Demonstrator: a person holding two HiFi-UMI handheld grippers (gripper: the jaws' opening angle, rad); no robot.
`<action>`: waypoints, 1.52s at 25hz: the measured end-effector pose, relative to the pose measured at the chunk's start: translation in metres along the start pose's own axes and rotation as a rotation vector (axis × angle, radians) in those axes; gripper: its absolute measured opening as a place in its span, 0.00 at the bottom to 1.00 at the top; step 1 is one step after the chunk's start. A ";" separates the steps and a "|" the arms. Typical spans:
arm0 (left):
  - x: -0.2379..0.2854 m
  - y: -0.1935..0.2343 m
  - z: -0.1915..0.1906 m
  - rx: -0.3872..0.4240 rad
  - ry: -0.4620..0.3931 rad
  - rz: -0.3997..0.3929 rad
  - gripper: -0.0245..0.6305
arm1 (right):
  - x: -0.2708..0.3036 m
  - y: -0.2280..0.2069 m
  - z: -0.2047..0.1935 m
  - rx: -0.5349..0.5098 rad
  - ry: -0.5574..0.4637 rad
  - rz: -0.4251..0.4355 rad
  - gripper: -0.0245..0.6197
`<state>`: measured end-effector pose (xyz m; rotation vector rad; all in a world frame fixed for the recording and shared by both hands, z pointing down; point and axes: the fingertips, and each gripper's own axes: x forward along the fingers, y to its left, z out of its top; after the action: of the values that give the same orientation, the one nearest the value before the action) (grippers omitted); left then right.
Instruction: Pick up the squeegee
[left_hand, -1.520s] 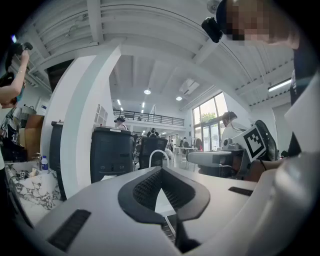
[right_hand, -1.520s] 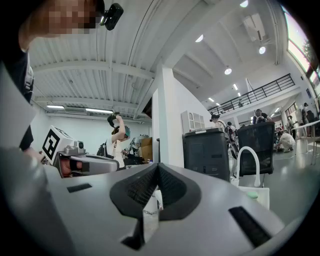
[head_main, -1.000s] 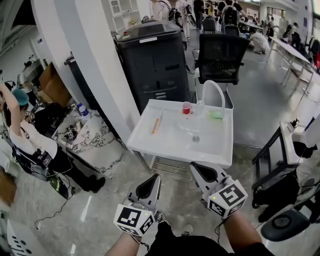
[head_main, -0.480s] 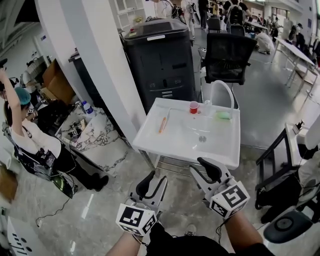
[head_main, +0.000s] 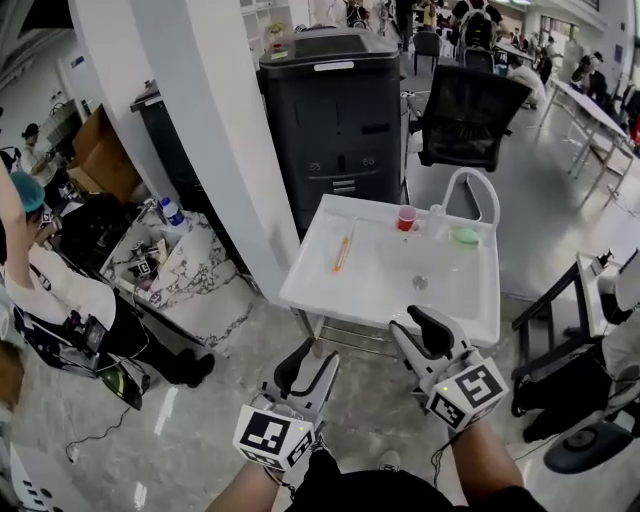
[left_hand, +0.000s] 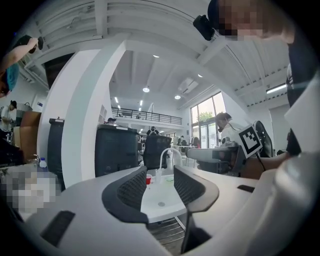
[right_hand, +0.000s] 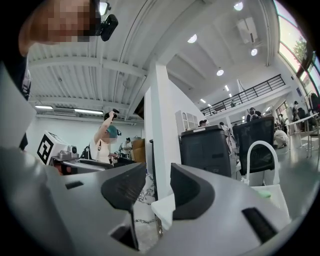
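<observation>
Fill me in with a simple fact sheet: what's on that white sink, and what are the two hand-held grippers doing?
Setting: white sink in a large room, black cabinet behind it
On the sink: orange tool, likely the squeegee, on the left; red cup and green sponge at the back
Left hand-held gripper: short of the sink, jaws opening, nothing between them
Right hand-held gripper: at the sink's near edge, jaws opening, nothing between them
Squeegee: not yet picked up
</observation>
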<state>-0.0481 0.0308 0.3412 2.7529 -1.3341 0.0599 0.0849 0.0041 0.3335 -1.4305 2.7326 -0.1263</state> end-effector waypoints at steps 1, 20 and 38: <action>0.000 0.011 0.000 -0.003 0.001 -0.007 0.31 | 0.010 0.001 0.000 0.001 0.001 -0.010 0.30; -0.002 0.166 0.010 -0.019 -0.026 -0.118 0.32 | 0.145 0.041 0.004 -0.019 0.001 -0.145 0.30; 0.053 0.193 0.004 -0.031 -0.021 -0.137 0.33 | 0.196 -0.006 -0.007 -0.010 0.024 -0.148 0.32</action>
<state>-0.1669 -0.1298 0.3514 2.8174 -1.1377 0.0015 -0.0221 -0.1599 0.3386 -1.6440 2.6466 -0.1371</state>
